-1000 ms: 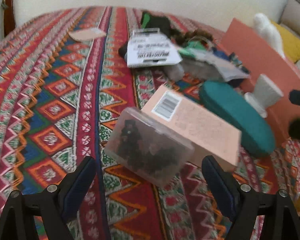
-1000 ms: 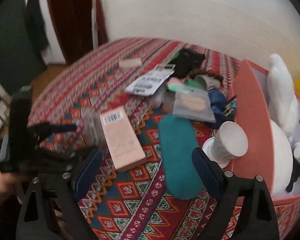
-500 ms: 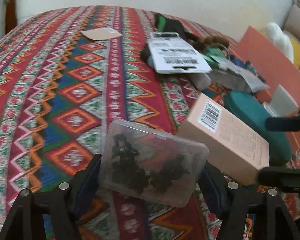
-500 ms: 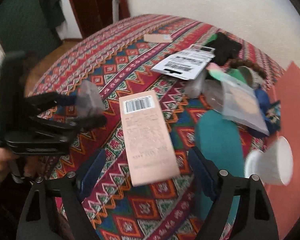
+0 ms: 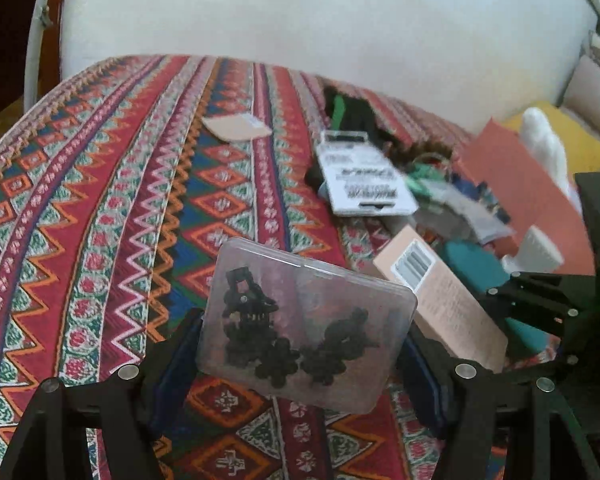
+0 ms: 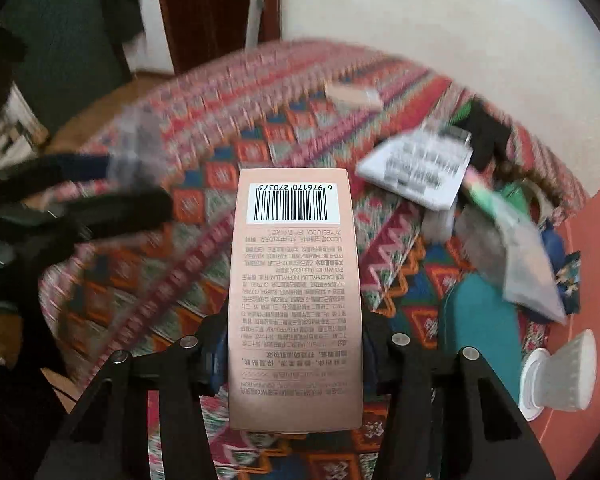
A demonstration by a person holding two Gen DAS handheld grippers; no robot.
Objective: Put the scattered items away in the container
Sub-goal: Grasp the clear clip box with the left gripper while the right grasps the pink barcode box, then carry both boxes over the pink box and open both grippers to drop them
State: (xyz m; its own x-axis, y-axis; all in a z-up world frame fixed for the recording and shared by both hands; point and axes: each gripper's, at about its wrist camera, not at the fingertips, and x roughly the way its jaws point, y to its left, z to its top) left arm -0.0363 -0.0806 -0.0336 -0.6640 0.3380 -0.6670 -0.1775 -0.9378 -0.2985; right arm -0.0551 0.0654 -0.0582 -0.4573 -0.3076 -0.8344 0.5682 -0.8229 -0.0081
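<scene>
The tabletop (image 5: 100,208), covered in a red patterned cloth with zigzags and diamonds, filled most of both views. At its far right edge stood the container (image 6: 592,248), an orange-red box whose wall rose beside the clutter; a white soft toy (image 5: 548,148) and a yellow cushion (image 5: 580,140) showed behind that wall in the left wrist view.

A teal case (image 6: 480,332) lay on the cloth just beside the container, with a white ribbed cup (image 6: 560,376) tipped on its side next to it. Above them sat a blurred heap: a clear packet (image 6: 520,264), a white printed card (image 6: 420,168) and something black (image 6: 488,128) with a green strip.

The right claw (image 6: 296,356) was clamped on a pink box (image 6: 294,292), gripping it at its lower half so that the barcode end pointed away from the camera and the box hung above the cloth. In the left wrist view the same box (image 5: 444,300) showed at the right.

The left claw (image 5: 300,344) gripped a clear plastic case (image 5: 308,328) by its two short sides; dark small parts lay inside, and the case was held tilted above the cloth.

A small tan card (image 5: 236,128) lay alone toward the far side of the cloth, well apart from the heap.
</scene>
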